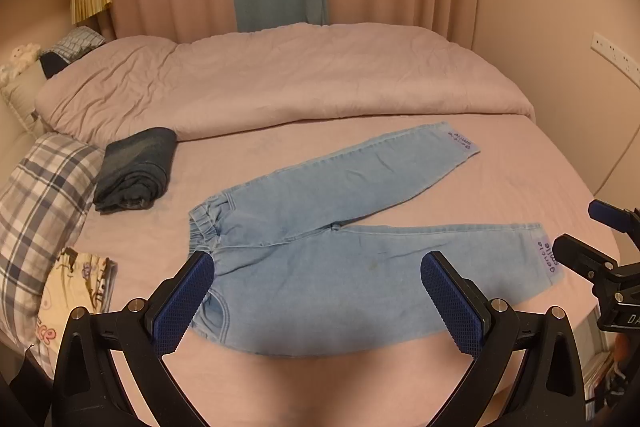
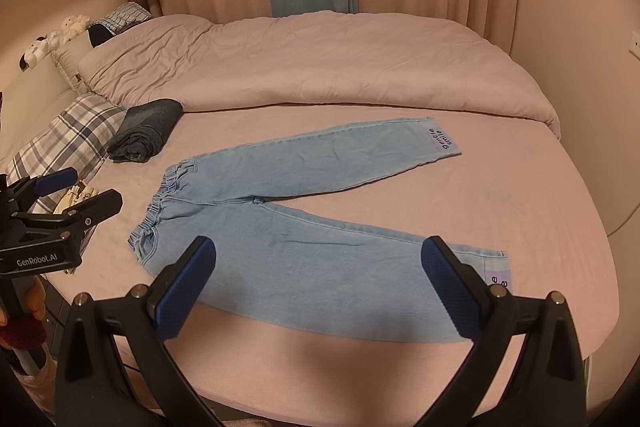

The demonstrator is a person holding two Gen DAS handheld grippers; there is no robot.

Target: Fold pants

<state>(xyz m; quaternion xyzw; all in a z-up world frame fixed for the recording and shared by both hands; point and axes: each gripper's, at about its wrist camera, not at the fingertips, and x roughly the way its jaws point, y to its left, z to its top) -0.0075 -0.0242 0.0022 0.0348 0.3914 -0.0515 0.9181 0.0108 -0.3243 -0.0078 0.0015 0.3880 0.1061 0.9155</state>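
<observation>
Both grippers hang just off the near edge of the bed (image 1: pixel 320 379), nothing between the jaws of either. My left gripper (image 1: pixel 320 303) is spread wide, released, its left fingertip (image 1: pixel 188 299) over the near corner of the waistband. My right gripper (image 2: pixel 320 291) is likewise spread and empty, its right fingertip (image 2: pixel 452 291) just beside the near cuff.

The pants (image 1: pixel 320 247), light blue denim, lie flat on the pink sheet, unfolded. Long axis runs across my view: waistband (image 2: pixel 160 207) to the left, cuffs to the right. The legs open in a V from the crotch. Near leg (image 2: pixel 340 267) runs roughly along the bed edge; far leg (image 2: pixel 340 155) angles away toward the duvet (image 2: pixel 320 67). Each cuff carries a lilac label.

Judgement: the first fold likely brings one leg onto the other. The left gripper is nearer the waistband end, the right nearer the near cuff (image 1: pixel 544 251). Far cuff (image 2: pixel 440 139) lies well beyond either, so it needs a forward reach from the right side.

Further back, to the left: a folded dark garment (image 1: pixel 136 171) well apart from the pants, touching a plaid pillow (image 1: pixel 44 187). Not in the way.
</observation>
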